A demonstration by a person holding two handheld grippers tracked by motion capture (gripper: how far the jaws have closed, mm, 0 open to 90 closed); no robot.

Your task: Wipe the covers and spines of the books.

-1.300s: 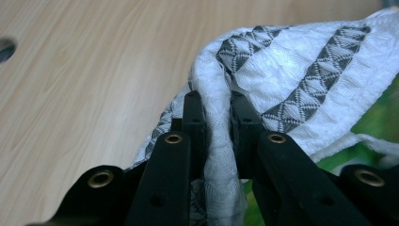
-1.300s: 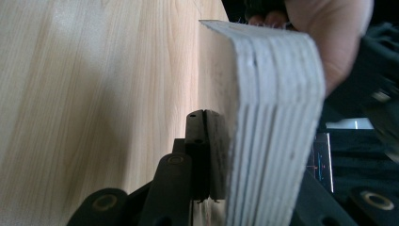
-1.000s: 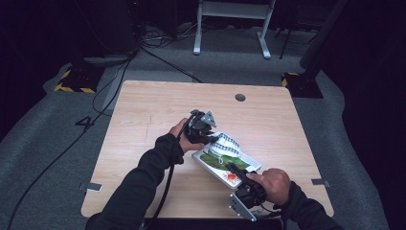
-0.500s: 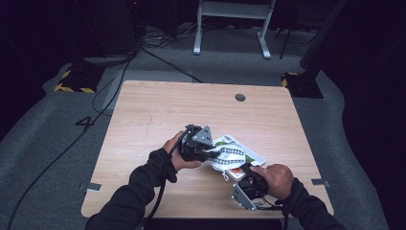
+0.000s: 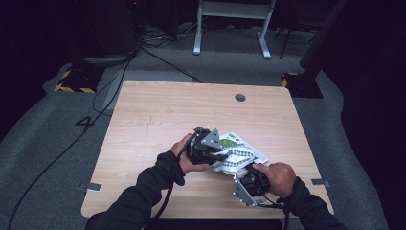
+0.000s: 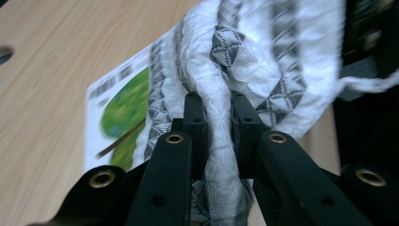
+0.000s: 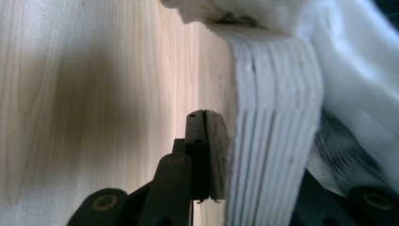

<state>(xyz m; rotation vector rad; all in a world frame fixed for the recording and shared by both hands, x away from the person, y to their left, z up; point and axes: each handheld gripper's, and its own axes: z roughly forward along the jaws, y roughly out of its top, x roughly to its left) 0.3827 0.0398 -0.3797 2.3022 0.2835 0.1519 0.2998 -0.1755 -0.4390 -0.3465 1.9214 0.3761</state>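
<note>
While both hands work near the bench's (image 5: pixel 158 120) front right, the white cloth (image 5: pixel 234 158) is being drawn across the book (image 5: pixel 229 142).
High view: left gripper (image 5: pixel 205 147) and right gripper (image 5: pixel 250 184) flank the bundle; wrapping looks mid-way, and next I'd expect a careful pull over the cover. Left gripper view: jaws clenched on a ridge of the soft, woven cloth (image 6: pixel 221 155), grey-triangle bands, over a glossy green-leaf cover (image 6: pixel 123 113). Right gripper view: jaws clamp the book's stacked page edge (image 7: pixel 273 141), one hidden behind it.
</note>
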